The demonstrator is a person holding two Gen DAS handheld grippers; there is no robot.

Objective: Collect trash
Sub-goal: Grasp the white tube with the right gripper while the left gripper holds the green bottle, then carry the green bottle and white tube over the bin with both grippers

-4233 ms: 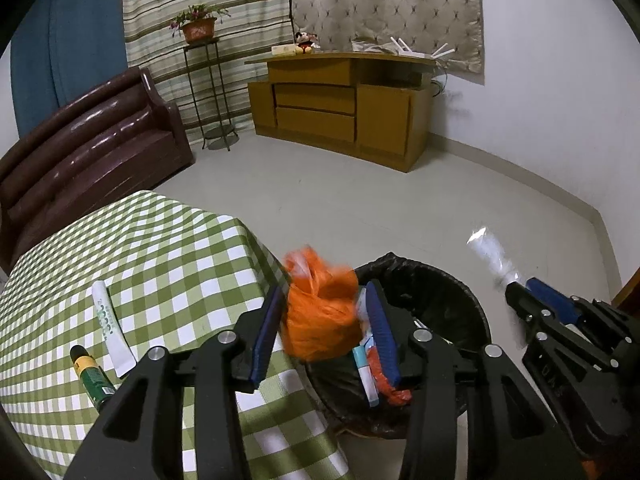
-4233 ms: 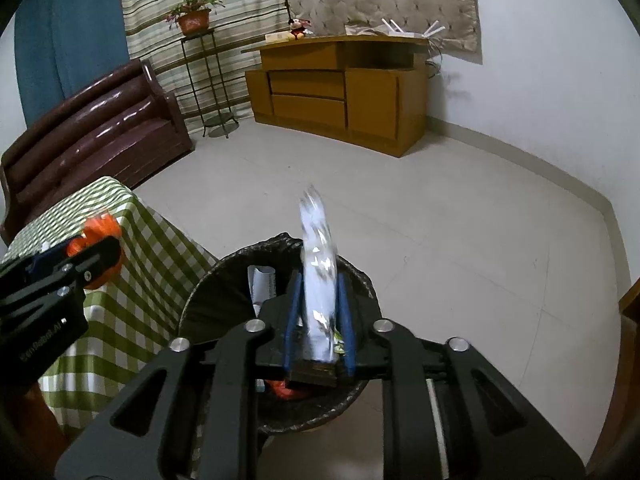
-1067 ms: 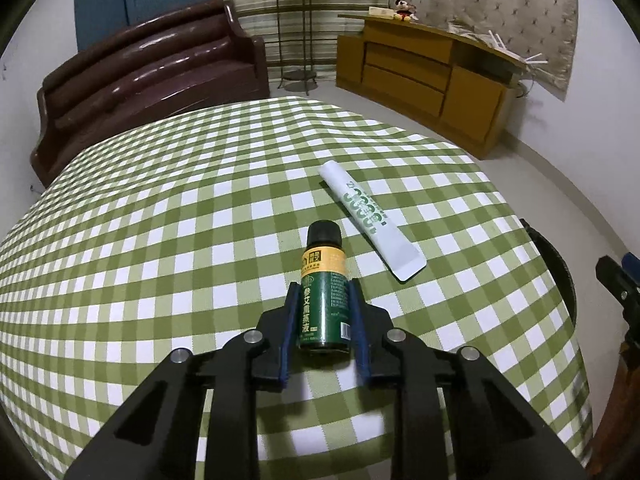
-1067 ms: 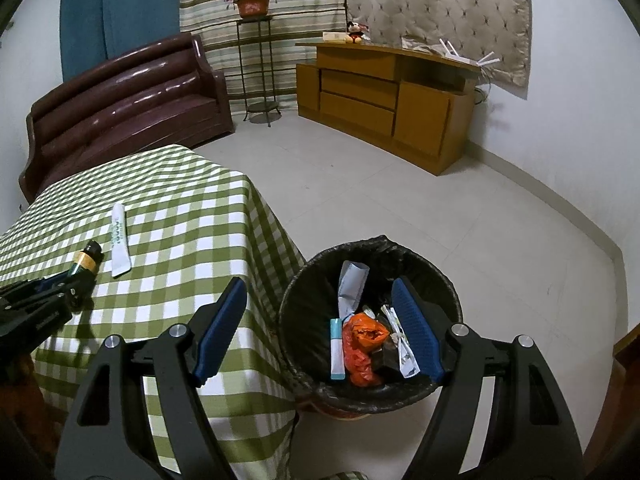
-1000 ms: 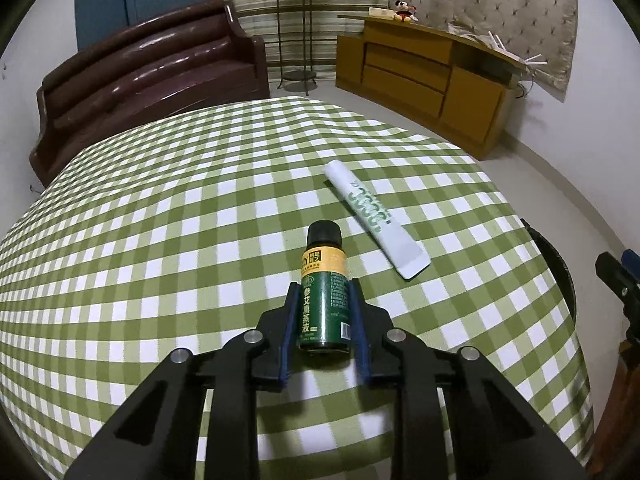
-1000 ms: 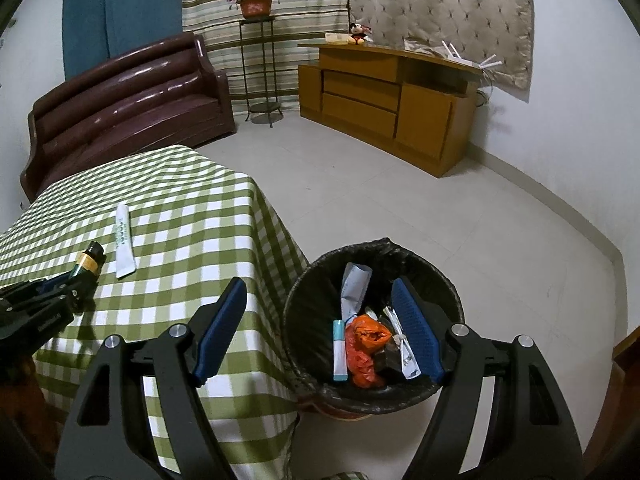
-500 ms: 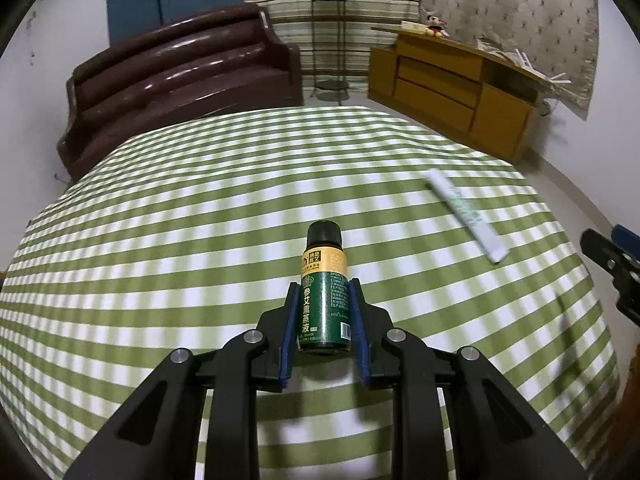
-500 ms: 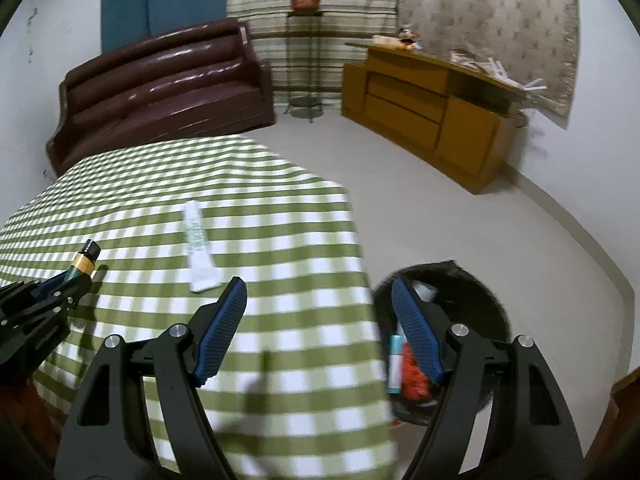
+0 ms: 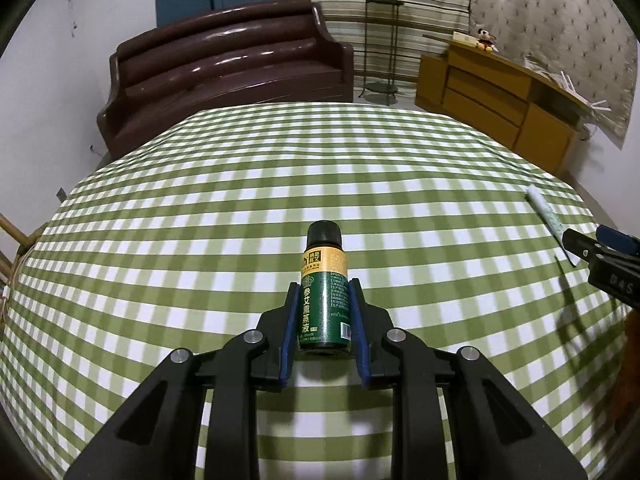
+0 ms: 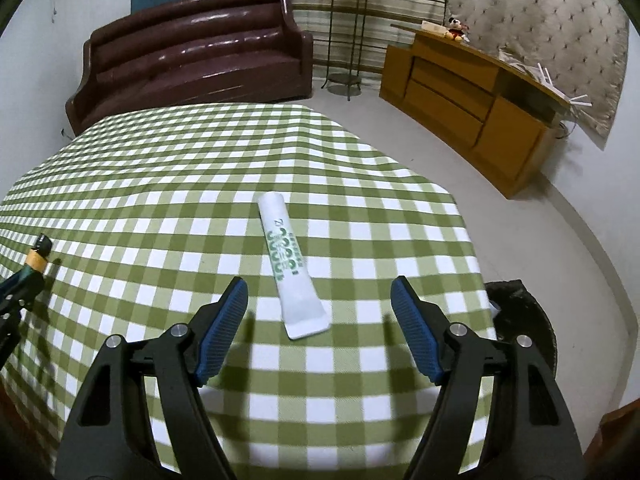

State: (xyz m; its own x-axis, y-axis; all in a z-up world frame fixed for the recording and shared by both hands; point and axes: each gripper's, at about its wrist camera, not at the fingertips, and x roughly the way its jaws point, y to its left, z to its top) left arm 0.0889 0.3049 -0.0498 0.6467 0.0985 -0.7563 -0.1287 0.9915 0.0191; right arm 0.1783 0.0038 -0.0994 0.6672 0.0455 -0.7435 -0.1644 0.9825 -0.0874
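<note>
While left gripper (image 9: 324, 320) clamps green bottle (image 9: 325, 294), black bin (image 10: 524, 320) contents hidden

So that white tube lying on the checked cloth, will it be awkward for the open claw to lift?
Probably a little. The white tube lies flat with a crimped, flattened end, so it likely bends or squashes when squeezed. It looks thin and light. Its smooth skin may slip between the right claw pads, though the flat shape shouldn't roll.
</note>
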